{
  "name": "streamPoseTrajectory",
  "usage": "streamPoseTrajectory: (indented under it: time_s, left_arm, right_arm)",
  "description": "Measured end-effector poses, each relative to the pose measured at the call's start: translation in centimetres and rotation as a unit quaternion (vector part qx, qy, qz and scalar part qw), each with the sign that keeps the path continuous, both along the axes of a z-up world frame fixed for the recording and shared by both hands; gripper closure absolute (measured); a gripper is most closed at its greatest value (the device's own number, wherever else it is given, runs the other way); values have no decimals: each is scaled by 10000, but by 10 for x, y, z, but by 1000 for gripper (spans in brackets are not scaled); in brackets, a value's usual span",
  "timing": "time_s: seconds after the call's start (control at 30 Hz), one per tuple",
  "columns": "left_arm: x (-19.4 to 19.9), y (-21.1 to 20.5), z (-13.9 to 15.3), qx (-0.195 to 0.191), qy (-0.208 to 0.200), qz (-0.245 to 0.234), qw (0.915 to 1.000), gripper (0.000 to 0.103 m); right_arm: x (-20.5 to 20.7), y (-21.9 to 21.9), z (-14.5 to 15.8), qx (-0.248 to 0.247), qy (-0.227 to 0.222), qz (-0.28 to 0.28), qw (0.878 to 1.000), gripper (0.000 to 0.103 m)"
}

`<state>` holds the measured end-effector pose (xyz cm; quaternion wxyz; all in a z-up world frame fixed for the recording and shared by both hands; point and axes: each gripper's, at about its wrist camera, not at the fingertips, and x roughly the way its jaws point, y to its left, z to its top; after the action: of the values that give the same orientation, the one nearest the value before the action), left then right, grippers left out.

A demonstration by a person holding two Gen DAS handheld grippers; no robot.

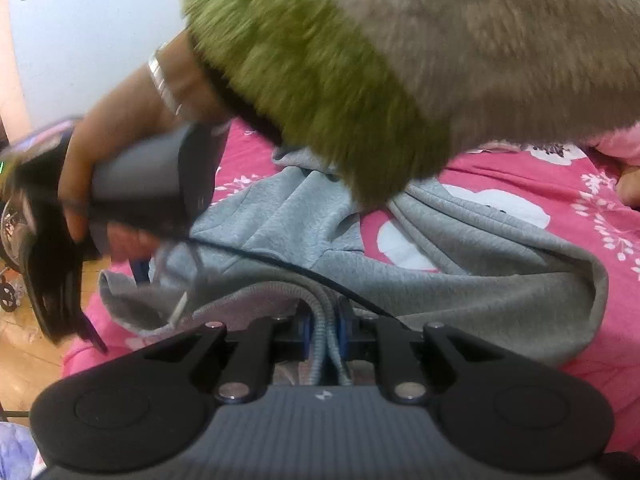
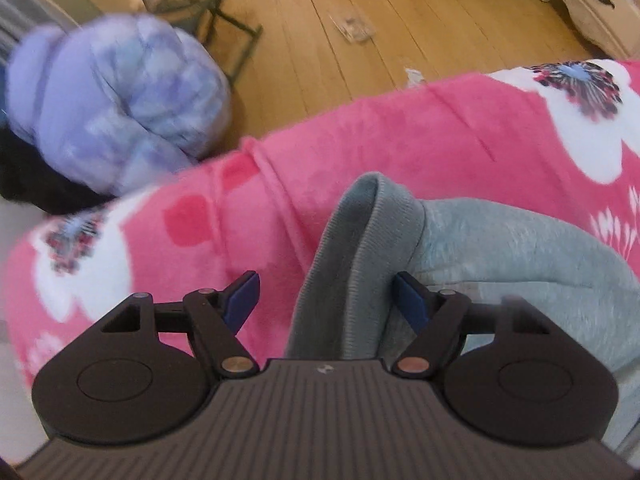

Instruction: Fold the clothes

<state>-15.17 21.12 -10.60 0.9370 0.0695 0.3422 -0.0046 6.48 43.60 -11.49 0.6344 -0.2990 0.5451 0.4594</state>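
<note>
A grey sweatshirt (image 1: pixel 460 280) is spread, crumpled, on a pink blanket (image 1: pixel 560 184) printed with white flowers. The left gripper (image 1: pixel 325 322) is clamped together on a ribbed hem (image 1: pixel 320 320) of the garment, which is pinched between its blue pads.

The right gripper (image 2: pixel 326 300) is pointed steeply down at the blanket edge, with its jaws set wide apart. A ribbed cuff (image 2: pixel 360 248) of the sweatshirt is seen between the blue pads (image 2: pixel 410 306), but it is not pressed by them.

In the left wrist view, the right gripper is carried by a hand (image 1: pixel 100 160) emerging from a furry green-cuffed sleeve (image 1: pixel 320 92). A wooden floor (image 2: pixel 360 32) and a lilac bundle (image 2: pixel 116 96) are visible beyond the bed.
</note>
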Motion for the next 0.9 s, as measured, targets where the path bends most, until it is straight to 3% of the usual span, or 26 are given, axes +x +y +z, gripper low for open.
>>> streamPoseTrajectory:
  time_s: [0.03,0.1,0.17,0.2,0.33,0.43,0.57,0.7,0.73,0.77,0.83,0.87,0.9]
  left_arm:
    - [0,1,-1,-53,-10,22,10000,90]
    - [-3,5,-2,-130,-78,84,9998,90]
    - [-11,12,1,-300,-220,212,9991,90]
    - [-16,17,3,-403,-308,309,9982,90]
    - [-42,48,20,-873,-758,1072,9875,90]
    - [-54,95,37,-1227,-1132,1891,9677,90]
    - [-47,162,50,-1555,-1210,2525,9473,90]
    - [-25,227,36,-1844,-617,2948,9356,90]
    - [-19,243,20,-2045,-343,3057,9293,90]
    - [-15,252,7,-2179,-164,3147,9237,90]
    - [-9,271,-20,-2443,179,3323,9108,90]
    - [-9,276,-29,-2563,218,3422,9037,90]
    - [-9,280,-33,-2661,204,3461,8994,90]
  right_arm:
    - [-4,2,-6,-67,-108,68,9999,34]
    - [-11,-5,-7,-43,-467,262,9986,60]
    - [0,-21,1,176,-358,102,9992,90]
    - [9,-30,8,333,-202,-82,9992,94]
    - [58,-73,55,1278,220,-1026,9862,94]
    - [91,-93,93,2030,364,-1708,9635,94]
    - [106,-85,122,2718,373,-2172,9368,94]
    - [112,-65,106,2952,195,-2572,9199,92]
    - [114,-62,94,2940,240,-2611,9191,85]
    - [117,-60,81,2918,292,-2633,9191,80]
    - [121,-55,55,2606,288,-2563,9304,67]
    - [123,-59,48,2544,288,-2507,9336,58]
    - [124,-64,42,2508,292,-2451,9360,56]
